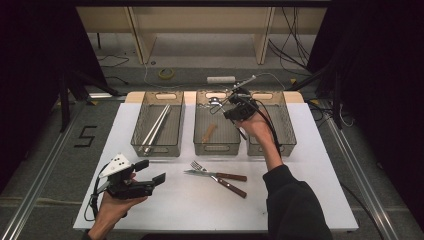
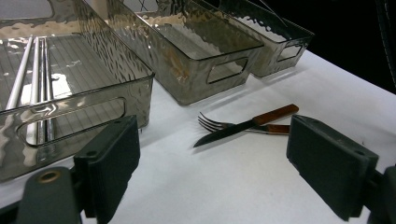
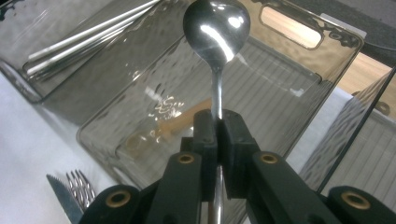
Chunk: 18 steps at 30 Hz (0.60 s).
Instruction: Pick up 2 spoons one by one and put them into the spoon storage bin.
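Spoon [image 3: 215, 28] is polished steel, bowl up and catching the light, its stem pinched tight in the right gripper [image 3: 218, 123] over the middle bin [image 3: 327, 65] of 3 (a wooden-handled piece [image 1: 209, 132] already lies in that bin). Left gripper [image 2: 212, 158] sits near the table's front edge, jaws wide apart, holding nothing. Fork [image 2: 212, 123] and knife [image 2: 224, 133] lie crossed on the white table [image 1: 300, 200], both with wooden handles. Left bin [image 1: 157, 125] has long metal rods. Floor is grey, with cables and a tape roll behind the table.
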Each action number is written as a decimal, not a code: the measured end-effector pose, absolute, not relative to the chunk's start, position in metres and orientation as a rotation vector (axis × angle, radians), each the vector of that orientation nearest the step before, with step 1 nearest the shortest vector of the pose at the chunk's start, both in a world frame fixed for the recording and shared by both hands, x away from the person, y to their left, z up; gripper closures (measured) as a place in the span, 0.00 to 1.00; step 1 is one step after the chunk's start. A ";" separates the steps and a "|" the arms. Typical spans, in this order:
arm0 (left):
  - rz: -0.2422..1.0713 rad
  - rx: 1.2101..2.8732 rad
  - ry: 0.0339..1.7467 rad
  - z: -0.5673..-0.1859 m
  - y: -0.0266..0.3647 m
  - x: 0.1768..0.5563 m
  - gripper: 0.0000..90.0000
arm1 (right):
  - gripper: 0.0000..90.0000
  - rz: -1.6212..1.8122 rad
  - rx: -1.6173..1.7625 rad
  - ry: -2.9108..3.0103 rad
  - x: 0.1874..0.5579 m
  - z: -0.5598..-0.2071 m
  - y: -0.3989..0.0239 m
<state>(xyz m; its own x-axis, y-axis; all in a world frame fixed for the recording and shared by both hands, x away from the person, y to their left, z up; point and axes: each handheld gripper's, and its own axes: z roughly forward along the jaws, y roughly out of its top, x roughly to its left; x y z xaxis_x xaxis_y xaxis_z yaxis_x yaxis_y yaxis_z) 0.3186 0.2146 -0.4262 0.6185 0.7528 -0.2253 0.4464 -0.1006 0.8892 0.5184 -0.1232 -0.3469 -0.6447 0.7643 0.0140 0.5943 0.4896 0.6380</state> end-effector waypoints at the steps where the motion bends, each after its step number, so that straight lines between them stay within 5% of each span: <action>1: 0.347 1.738 0.984 -0.426 0.214 0.319 0.19 | 0.96 0.897 1.162 2.460 0.520 -0.347 -0.122; 18: 0.348 1.735 0.977 -0.426 0.214 0.318 0.19 | 0.96 0.835 1.209 2.450 0.544 -0.359 -0.099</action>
<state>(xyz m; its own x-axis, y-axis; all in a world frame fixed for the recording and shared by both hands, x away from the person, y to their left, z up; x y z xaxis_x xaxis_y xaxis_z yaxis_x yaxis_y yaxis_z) 0.3184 0.2139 -0.4259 0.6219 0.7507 -0.2229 0.4408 -0.1004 0.8920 0.5437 -0.0989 -0.3589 -0.6086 0.7935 0.0016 0.6292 0.4814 0.6102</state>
